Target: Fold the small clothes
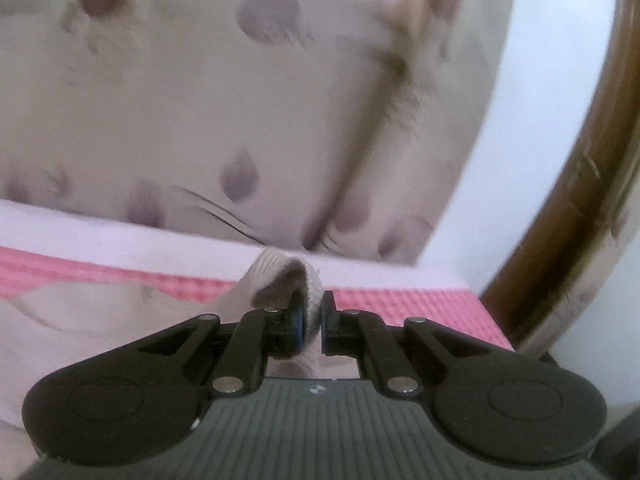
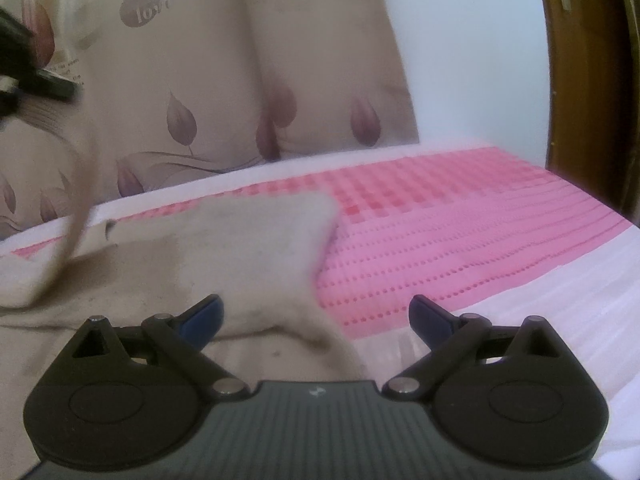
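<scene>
**Mid-fold: one ribbed edge pinched and carried, the other tongs waiting wide**

Clearly a fold is under way. Nearest in the left wrist view, the left gripper [image 1: 314, 316] has its jaws together on a ribbed edge of the beige garment [image 1: 280, 280], the cloth bunched up between the pads [image 1: 298, 318] and rising in a small hump just past them. More of the same garment hangs slack at the near left. Beyond lies the pink mat [image 1: 420, 308], then the leaf-print cushions [image 1: 200, 100] at the far side.

In the right wrist view, the right gripper [image 2: 316, 316] stands with its jaws wide apart and clamps nothing; its left finger [image 2: 202, 318] hovers over or close to the garment [image 2: 224, 248], which lies spread on the near left part of the mat [image 2: 460, 220]; contact I cannot tell.

By my reading, the next move calls for laying the lifted edge across the flat part, lining up the borders, and only then letting go, while the free tongs pin or smooth the cloth.
</scene>
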The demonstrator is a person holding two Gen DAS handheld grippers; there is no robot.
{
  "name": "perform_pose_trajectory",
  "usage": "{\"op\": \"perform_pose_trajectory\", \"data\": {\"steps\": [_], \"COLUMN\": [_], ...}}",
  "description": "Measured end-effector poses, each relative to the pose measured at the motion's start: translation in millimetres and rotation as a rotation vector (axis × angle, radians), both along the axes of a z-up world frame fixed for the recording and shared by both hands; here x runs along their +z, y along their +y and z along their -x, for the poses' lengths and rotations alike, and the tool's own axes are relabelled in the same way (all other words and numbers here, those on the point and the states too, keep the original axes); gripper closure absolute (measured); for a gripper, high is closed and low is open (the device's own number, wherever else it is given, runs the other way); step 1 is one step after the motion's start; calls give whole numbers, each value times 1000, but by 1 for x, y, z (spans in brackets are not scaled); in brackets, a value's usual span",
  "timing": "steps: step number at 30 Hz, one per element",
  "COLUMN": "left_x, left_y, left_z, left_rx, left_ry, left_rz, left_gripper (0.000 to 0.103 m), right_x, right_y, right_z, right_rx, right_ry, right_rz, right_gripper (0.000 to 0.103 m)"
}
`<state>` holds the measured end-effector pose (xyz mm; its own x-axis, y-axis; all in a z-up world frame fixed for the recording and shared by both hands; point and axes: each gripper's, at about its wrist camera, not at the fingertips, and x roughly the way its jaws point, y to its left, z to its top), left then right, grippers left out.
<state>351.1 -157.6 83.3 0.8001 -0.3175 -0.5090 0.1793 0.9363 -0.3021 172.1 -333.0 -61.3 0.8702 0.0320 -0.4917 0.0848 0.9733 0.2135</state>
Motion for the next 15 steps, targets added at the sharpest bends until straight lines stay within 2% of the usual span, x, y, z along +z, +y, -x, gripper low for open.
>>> {"op": "perform_pose_trajectory", "data": {"steps": [4,5,8,10,11,12,13,14,15], "left_x": [-35,-45,-71,-81,-84,-86,-85,-81,-76], "left_y": [-35,-33,-43,-47,-48,-48,-46,-43,-37], "left_z": [-21,-14,-22,-23,-23,-21,-17,-10,-2], "left_rx": [-74,-88,-167,-208,-224,-234,-233,-221,-200], "left_ry": [34,39,76,59,44,27,8,-19,-57], "left_rz": [-19,-26,-3,1,1,0,-1,-2,-4], "left_gripper": [95,95,94,91,81,65,53,29,14], "right_x": [0,-1,-1,-2,-2,-2,-2,-3,-3], "right_y": [-2,-3,-4,-4,-4,-4,-5,-5,-6], "right_z": [2,2,2,3,3,2,2,2,2], "right_rx": [5,6,8,8,9,10,10,10,12], "right_ry": [-13,-16,-21,-23,-23,-23,-24,-24,-26], "right_rz": [-16,-19,-24,-26,-27,-28,-30,-33,-37], "right_gripper": [3,3,3,3,3,3,3,3,3]}}
